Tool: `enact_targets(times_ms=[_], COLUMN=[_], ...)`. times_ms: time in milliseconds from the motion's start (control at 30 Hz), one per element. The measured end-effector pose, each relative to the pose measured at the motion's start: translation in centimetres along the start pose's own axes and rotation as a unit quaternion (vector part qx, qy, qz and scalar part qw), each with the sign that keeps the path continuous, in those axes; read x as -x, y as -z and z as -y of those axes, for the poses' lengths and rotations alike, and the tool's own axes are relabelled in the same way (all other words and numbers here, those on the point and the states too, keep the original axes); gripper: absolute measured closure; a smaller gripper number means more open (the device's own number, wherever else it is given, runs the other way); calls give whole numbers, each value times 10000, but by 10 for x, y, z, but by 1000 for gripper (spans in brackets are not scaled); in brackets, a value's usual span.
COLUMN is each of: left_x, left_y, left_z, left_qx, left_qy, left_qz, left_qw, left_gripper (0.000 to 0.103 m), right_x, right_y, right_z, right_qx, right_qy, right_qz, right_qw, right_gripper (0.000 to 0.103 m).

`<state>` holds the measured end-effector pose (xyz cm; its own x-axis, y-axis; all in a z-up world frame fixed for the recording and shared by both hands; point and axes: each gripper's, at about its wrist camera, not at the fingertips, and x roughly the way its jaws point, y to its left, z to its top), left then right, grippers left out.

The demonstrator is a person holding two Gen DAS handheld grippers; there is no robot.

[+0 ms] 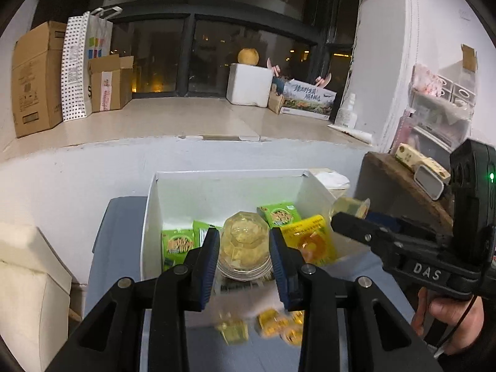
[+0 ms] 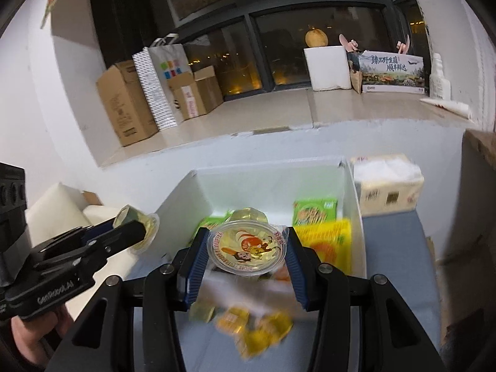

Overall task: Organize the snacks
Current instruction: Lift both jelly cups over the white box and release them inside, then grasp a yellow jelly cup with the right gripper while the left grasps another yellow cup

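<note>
My left gripper [image 1: 245,234] is shut on a clear jelly cup [image 1: 243,249], seen from its bottom, above the near end of a white box [image 1: 229,175]. In the right wrist view that left gripper [image 2: 141,228] shows at the left with its cup [image 2: 136,217]. My right gripper [image 2: 248,237] is shut on a second jelly cup [image 2: 248,249], its printed lid facing the camera, also over the box [image 2: 266,170]. From the left wrist view the right gripper [image 1: 339,218] and its cup [image 1: 352,207] hang by the box's right wall. Green packets [image 1: 178,243] and a yellow packet [image 1: 310,241] lie inside the box.
Several small yellow snacks [image 1: 272,325] lie blurred on the grey table [image 1: 121,217] in front of the box. A tissue pack [image 2: 387,186] stands right of the box, beside a wooden shelf [image 1: 400,183]. Cardboard boxes [image 1: 37,77] and bags line the window ledge behind.
</note>
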<state>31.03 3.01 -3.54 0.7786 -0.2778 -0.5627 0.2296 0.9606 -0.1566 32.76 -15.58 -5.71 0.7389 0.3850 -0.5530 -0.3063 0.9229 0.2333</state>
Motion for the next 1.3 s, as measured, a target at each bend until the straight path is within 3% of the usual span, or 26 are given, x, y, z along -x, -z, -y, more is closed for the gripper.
enact_targets(times_ms=[100,133,167,200,233,500,767,967,1067,1167,1300], left_x=[-17,-24,-26,-28,-27,-23,13,49,61,77,91], left_y=[-4,-4,-3,-1,1,9,24,67,93,122,148], left_z=[-3,-4,-4,-5,-5,3,14,24,27,31,34], left_qx=[-79,-144,-167,-171,-173,-236,-159,-60,140,247,222], left_qy=[-114,-277,-401,-438,-404,-331,-331,-373,-499,-346,-457], left_qz=[-173,-254,-292,-263,-219,-271,-193,-183,-344,-388,-463], left_qw=[9998,9992,9986,9985,9988,9988,9991,9991,9981,9983,9976], left_gripper=[61,36,17,0,0,0,0,0,0,0,0], right_x=[-16,-18,-17,-15,-13,-5,41,64,55,45,31], right_y=[-11,-13,-14,-15,-14,-8,10,69,106,139,158], right_z=[7,9,11,16,20,27,5,-6,-8,-7,-9], right_qx=[-2,29,15,-77,-149,-250,46,-106,-247,-392,-439], right_qy=[84,133,209,298,303,472,358,112,-60,-95,-156], right_qz=[-154,-174,-161,-94,-59,-266,-30,-254,-602,-847,-1045], right_qw=[9998,9998,9997,9995,9994,9982,9993,9996,9979,9956,9934], right_gripper=[49,36,15,6,2,0,0,0,0,0,0])
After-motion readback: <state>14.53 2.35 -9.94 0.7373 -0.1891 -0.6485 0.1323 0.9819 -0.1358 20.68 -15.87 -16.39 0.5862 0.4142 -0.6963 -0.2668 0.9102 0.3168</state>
